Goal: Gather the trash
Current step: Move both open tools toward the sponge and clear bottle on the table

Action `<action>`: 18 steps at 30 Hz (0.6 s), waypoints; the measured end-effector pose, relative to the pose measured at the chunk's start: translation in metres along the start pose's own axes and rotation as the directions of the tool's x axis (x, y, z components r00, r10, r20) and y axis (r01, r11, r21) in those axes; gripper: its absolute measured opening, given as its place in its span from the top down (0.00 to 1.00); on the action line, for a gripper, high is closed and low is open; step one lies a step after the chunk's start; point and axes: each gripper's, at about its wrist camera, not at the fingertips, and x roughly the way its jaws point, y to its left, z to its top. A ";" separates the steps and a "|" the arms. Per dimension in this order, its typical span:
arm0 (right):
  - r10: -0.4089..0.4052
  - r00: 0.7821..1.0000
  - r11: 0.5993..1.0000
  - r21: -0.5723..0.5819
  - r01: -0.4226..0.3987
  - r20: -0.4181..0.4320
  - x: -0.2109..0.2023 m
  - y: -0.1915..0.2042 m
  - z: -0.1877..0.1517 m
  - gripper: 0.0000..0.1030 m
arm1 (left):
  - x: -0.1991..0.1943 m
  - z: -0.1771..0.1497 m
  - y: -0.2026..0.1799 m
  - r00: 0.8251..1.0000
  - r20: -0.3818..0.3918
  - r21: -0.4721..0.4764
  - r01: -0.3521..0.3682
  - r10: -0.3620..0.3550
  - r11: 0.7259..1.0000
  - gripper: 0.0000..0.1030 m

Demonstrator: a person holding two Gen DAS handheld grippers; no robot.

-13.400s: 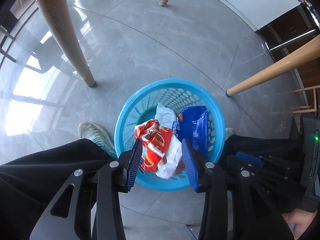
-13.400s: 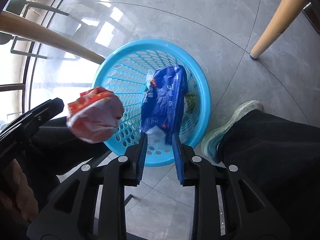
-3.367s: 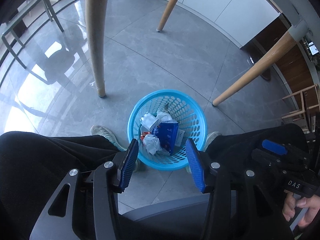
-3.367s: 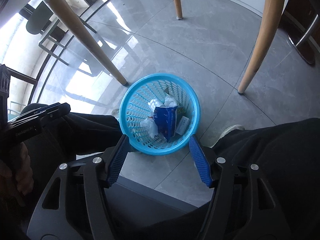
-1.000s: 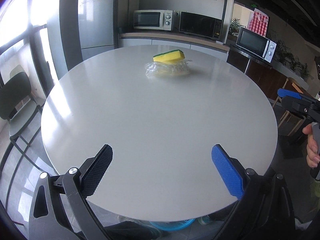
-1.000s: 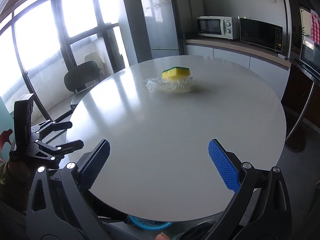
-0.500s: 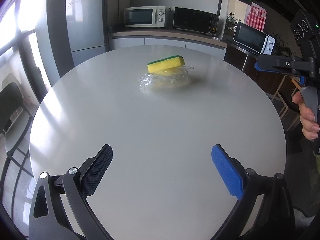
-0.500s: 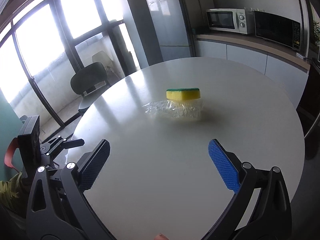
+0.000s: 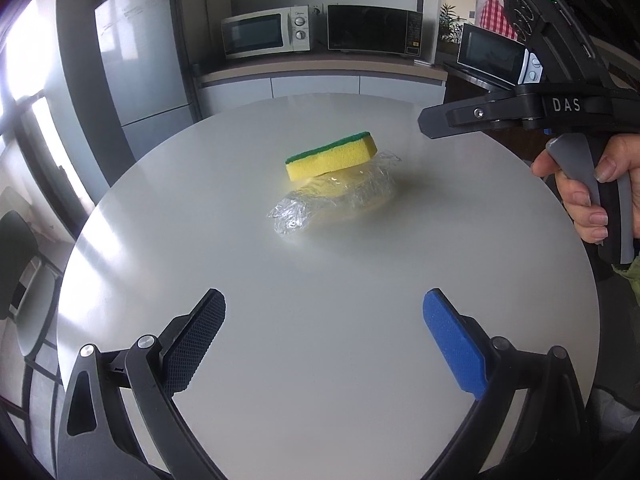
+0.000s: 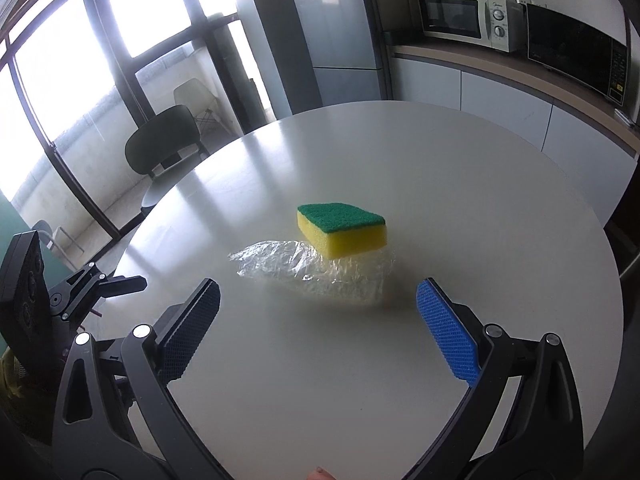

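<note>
A yellow sponge with a green scrub top (image 9: 331, 156) (image 10: 342, 230) rests on a crumpled clear plastic wrapper (image 9: 336, 196) (image 10: 312, 270) in the middle of a round white table (image 9: 320, 360) (image 10: 460, 208). My left gripper (image 9: 324, 336) is open and empty over the near part of the table, well short of the wrapper. My right gripper (image 10: 316, 324) is open and empty, closer to the wrapper, with it between and just ahead of the fingertips. The right gripper's body also shows in the left wrist view (image 9: 532, 108), held to the right of the sponge.
A dark chair (image 10: 168, 148) stands at the table's far left by the windows. A counter with microwaves (image 9: 266, 36) and a fridge (image 9: 136, 60) lies behind the table. The left gripper's body (image 10: 68, 296) sits at the table's left edge.
Both grippers have come up from the blue basket on the floor to the table and moved in toward the sponge and wrapper. The right gripper has come closest. Both stay open.
</note>
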 end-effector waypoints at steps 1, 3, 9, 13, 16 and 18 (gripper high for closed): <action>0.005 1.000 1.000 -0.001 -0.005 -0.007 0.006 -0.002 0.004 0.09 | 0.003 0.003 0.001 1.000 -0.004 0.001 0.009 -0.009 1.000 0.06; 0.014 1.000 1.000 0.001 -0.014 -0.022 0.018 -0.006 0.011 0.09 | 0.009 0.012 0.002 0.999 -0.008 0.005 0.031 -0.031 0.999 0.06; 0.022 0.997 1.000 0.003 -0.022 -0.079 0.057 -0.019 0.029 0.13 | 0.028 0.024 0.009 0.997 -0.039 0.012 0.064 -0.064 0.998 0.06; 0.039 0.993 0.999 0.002 -0.039 -0.110 0.075 -0.022 0.033 0.19 | 0.038 0.030 0.011 0.996 -0.049 0.026 0.075 -0.074 0.997 0.06; 0.063 0.987 0.998 0.027 -0.059 -0.146 0.087 -0.027 0.031 0.25 | 0.046 0.034 0.014 0.996 -0.055 0.027 0.074 -0.073 0.997 0.06; 0.086 0.985 0.996 0.045 -0.080 -0.152 0.091 -0.030 0.032 0.25 | 0.051 0.037 0.018 0.995 -0.058 0.020 0.082 -0.081 0.996 0.06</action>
